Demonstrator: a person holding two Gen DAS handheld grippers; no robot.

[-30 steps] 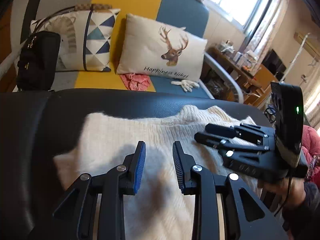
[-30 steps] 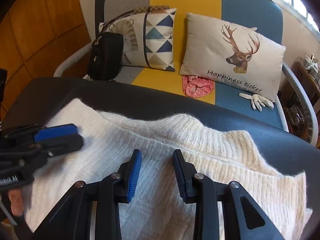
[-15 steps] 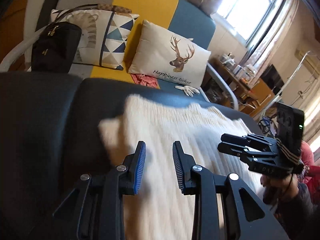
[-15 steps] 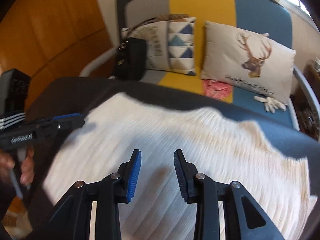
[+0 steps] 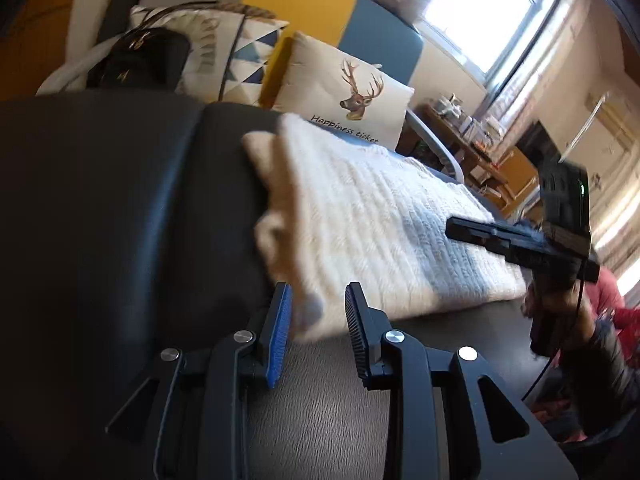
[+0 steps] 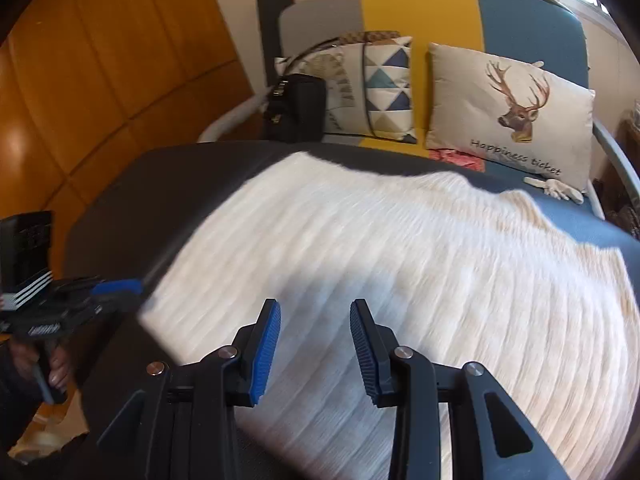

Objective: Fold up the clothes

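The black padded surface [image 6: 120,200] carries the cream knit sweater [image 6: 400,280], laid flat with its long axis running left to right and its neckline toward the sofa [image 6: 520,12]. The right gripper [image 6: 315,340] hovers over the sweater, fingers apart and empty. The left gripper [image 5: 316,320] sits at the sweater's near corner, likewise spread and empty.

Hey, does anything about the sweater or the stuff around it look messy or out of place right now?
The sweater lies mostly flat on the black surface, but in the left wrist view its left edge is bunched and doubled over, not smooth. Behind it, a crumpled pink cloth and a white glove lie loose on the sofa.
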